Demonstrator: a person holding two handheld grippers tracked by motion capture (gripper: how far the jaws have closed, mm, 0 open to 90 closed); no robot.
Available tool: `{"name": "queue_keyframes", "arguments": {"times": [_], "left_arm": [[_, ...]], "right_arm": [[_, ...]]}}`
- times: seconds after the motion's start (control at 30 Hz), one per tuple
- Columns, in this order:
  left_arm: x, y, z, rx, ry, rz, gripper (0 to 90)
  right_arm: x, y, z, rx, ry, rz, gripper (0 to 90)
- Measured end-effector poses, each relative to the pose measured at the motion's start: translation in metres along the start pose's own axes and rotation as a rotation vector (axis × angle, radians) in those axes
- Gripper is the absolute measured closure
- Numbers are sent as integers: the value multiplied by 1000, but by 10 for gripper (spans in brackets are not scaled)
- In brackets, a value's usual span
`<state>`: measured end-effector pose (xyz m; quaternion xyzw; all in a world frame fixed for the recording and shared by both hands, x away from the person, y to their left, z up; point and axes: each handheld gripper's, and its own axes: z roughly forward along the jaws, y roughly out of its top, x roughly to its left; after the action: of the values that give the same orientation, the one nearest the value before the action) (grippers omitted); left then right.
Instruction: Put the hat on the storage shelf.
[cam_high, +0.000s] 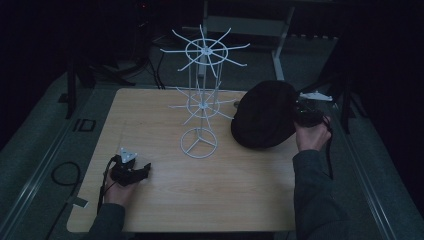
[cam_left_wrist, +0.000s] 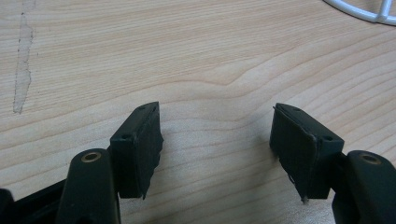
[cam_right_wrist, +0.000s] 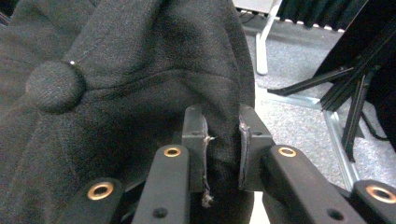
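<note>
**Mia:** High view first: where is the black cap (cam_high: 263, 120)?

**Ben:** It is at the right side of the table (cam_high: 165, 205), just beside the white wire rack (cam_high: 202, 95). The right gripper (cam_high: 306, 114) holds it up by its edge.

**Mia:** Is that claw really pinching it?

**Ben:** Yes. In the right gripper view the two jaws are squeezed on a fold of the cap's cloth (cam_right_wrist: 223, 135). You can see the little button (cam_right_wrist: 55, 86) on top of the cap too.

**Mia:** And the left gripper (cam_high: 131, 170)?

**Ben:** It rests low near the front left of the table. Its jaws stand wide apart with only wood between them.

**Mia:** So what step is this?

**Ben:** I think the cap is being carried to the rack. Next it needs to go higher and over, so it can hang on one of the thin arms (cam_high: 235, 62).
</note>
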<state>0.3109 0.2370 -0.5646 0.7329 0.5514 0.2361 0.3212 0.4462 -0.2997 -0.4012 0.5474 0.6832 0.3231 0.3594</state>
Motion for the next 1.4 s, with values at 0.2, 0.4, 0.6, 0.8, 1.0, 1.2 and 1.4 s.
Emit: {"name": "queue_keyframes", "arguments": {"times": [0.2,0.4,0.6,0.8,1.0,1.2,1.4], "left_arm": [[0,0,0,-2,0,-2,346],[0,0,0,-2,0,-2,346],[0,0,0,-1,0,-2,346],[0,0,0,-2,0,-2,346],[0,0,0,-1,0,-1,347],[0,0,0,-2,-1,-2,347],[0,0,0,-1,0,-1,346]], "right_arm": [[-4,11,-10,-20,-2,-22,767],[-8,19,-16,-20,14,-32,767],[-12,25,-20,-30,17,-44,766],[-19,33,-26,-47,37,-65,766],[-33,39,-29,-76,97,-57,765],[-44,45,-34,-90,117,-46,764],[-49,51,-43,-114,128,-85,764]]}}
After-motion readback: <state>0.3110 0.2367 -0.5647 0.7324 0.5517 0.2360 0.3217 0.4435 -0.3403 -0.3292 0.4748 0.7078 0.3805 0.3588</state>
